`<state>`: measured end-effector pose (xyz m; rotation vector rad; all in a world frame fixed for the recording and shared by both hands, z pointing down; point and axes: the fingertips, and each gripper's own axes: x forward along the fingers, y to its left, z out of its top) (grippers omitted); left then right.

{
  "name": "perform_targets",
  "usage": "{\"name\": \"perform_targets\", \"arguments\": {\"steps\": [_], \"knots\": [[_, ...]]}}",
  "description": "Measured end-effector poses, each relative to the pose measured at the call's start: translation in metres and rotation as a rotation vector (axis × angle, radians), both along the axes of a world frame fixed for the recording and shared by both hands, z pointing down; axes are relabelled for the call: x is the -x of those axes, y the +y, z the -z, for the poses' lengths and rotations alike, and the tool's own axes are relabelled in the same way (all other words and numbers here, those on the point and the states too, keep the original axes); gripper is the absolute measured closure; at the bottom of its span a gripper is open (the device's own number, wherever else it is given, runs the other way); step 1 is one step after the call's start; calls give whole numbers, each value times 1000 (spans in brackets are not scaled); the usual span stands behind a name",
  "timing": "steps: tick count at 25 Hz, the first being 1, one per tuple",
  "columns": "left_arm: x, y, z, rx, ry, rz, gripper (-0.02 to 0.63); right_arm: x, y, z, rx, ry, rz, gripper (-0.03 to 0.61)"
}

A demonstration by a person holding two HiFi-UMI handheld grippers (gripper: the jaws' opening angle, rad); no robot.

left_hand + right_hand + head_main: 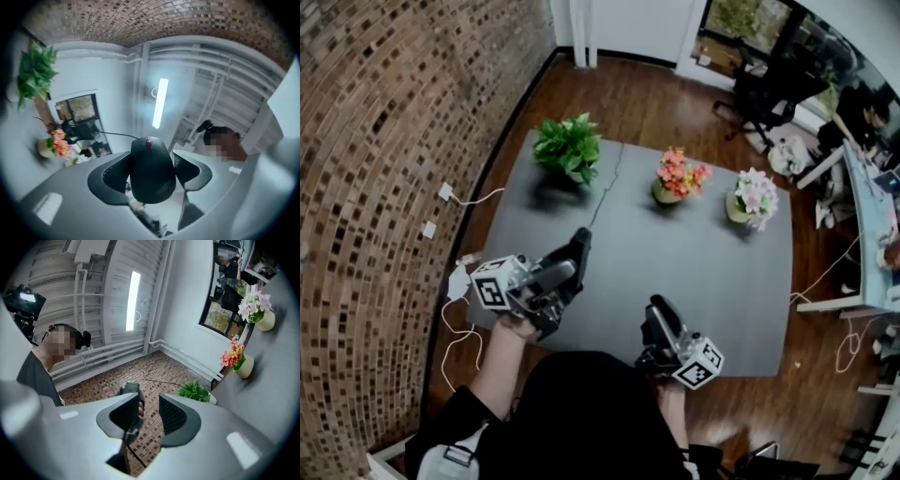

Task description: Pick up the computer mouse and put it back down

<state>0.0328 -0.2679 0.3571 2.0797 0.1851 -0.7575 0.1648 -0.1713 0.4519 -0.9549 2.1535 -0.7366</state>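
My left tongs (pixel 152 159) pinch the black computer mouse (pixel 151 180) by its sides, in the air above the near edge of the grey table (pixel 712 281). The pick-up looks done, and setting it back on the table remains. My right tongs (pixel 151 404) stand spread and empty over that same edge.

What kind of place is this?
Probably an office: a black swivel chair and a desk at the right, plus a grey table with potted plants beside a brick wall.
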Motion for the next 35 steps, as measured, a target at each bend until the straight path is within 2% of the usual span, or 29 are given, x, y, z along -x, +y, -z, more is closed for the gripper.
{"name": "perform_targets", "arguments": {"steps": [2,5,7,9,11,14,16,23,25,28,31,35], "knots": [[-15,-19,-74,11,-234,66,330,-4,3,0,6,5,-14,468],[-30,-51,-203,17,-637,155,330,-9,9,-3,17,13,-37,468],[-34,-71,-283,58,-871,202,330,-10,14,-4,27,20,-49,468],[-32,-89,-347,107,-1052,253,330,-10,19,-5,36,29,-58,468],[-31,-105,-395,112,-1223,306,330,-10,25,-6,47,38,-70,468],[-35,-126,-436,62,-1434,379,330,-12,33,-6,66,48,-96,468],[-39,-136,-454,13,-1544,412,330,-15,39,-7,77,53,-116,468],[-53,-143,-476,-55,-1741,460,330,-38,58,-11,98,55,-184,468],[-54,-142,-477,-86,-1767,475,328,-42,60,-11,99,51,-185,468],[-56,-140,-476,-73,-1710,482,327,-42,61,-11,92,51,-173,468],[-51,-130,-469,-25,-1617,469,245,-42,59,-10,80,42,-148,468],[-10,-93,-444,-58,-1559,536,244,-45,52,-13,66,13,-93,468]]}}
